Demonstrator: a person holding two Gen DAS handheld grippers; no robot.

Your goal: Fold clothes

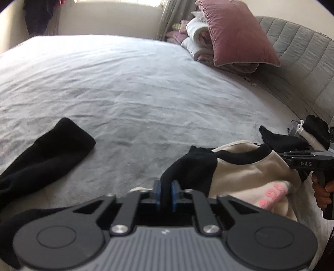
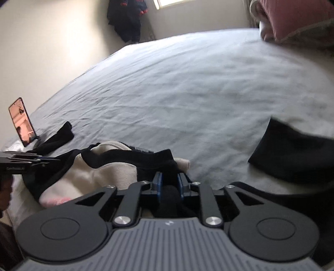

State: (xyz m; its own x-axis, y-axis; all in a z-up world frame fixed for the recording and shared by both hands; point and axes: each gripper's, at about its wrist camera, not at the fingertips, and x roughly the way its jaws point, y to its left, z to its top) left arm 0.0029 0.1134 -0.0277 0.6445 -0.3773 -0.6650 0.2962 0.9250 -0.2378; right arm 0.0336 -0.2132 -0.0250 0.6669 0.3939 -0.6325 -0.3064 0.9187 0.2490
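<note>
1. A grey-sheeted bed is filling the room, a pink pillow leaning by its headboard.
2. A cream-and-black sweatshirt is lying bunched at the near edge, black sleeves trailing outward.
3. The left tongs are clamping its black shoulder fabric.
4. The right tongs are clamping black fabric at the sweatshirt's other shoulder.

the sweatshirt runs under the left gripper, so its lower part is hidden; the pink print is too blurred to read. the right gripper is cut off by the frame edge. in the right wrist view the pillow and a black sleeve are blurred and cropped
</note>
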